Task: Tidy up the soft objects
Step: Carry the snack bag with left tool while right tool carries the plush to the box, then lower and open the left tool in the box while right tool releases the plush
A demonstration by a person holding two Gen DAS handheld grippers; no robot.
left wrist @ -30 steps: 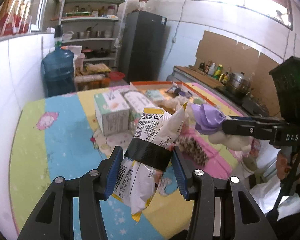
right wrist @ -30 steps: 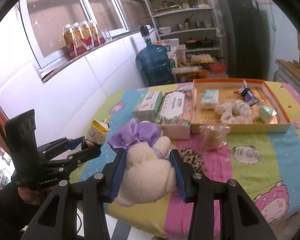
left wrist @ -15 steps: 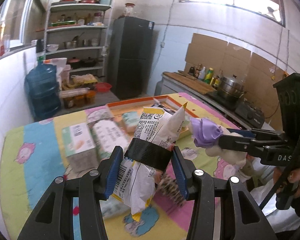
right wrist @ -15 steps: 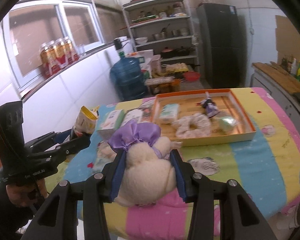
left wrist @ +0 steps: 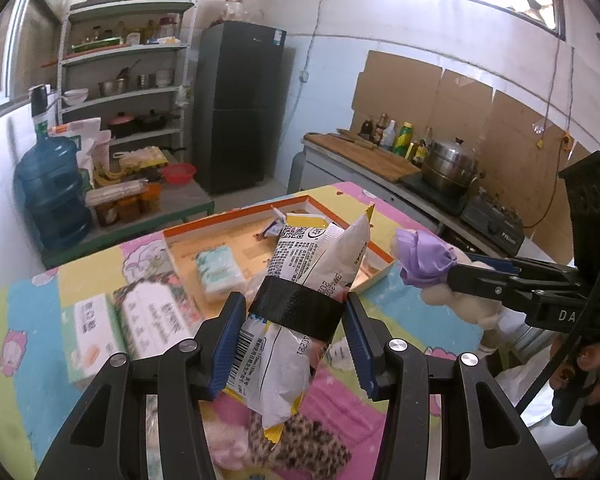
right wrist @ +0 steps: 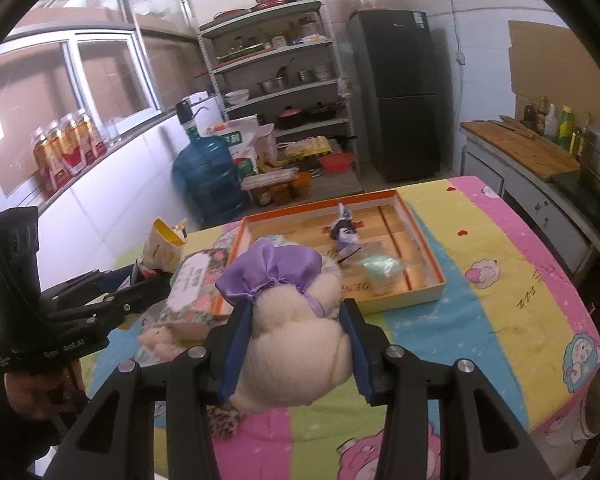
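The orange-rimmed tray (right wrist: 420,236) on the desk (right wrist: 520,280) contains a tissue pack (left wrist: 219,270), a dark small wrapper (right wrist: 343,234), and a pale green item (right wrist: 382,267). Two boxes (left wrist: 148,320) lie just beside its left edge. The left hand-held gripper (left wrist: 296,340) is clamped on a taped snack bag (left wrist: 300,312), held above the desk. The right hand-held gripper (right wrist: 296,344) grips a cream plush toy (right wrist: 296,344) with a purple bow, above the near desk edge. The desk surface right of the tray is bare cloth.

two grippers (left wrist: 294,336), one tray (right wrist: 424,236), two boxes (left wrist: 90,330)
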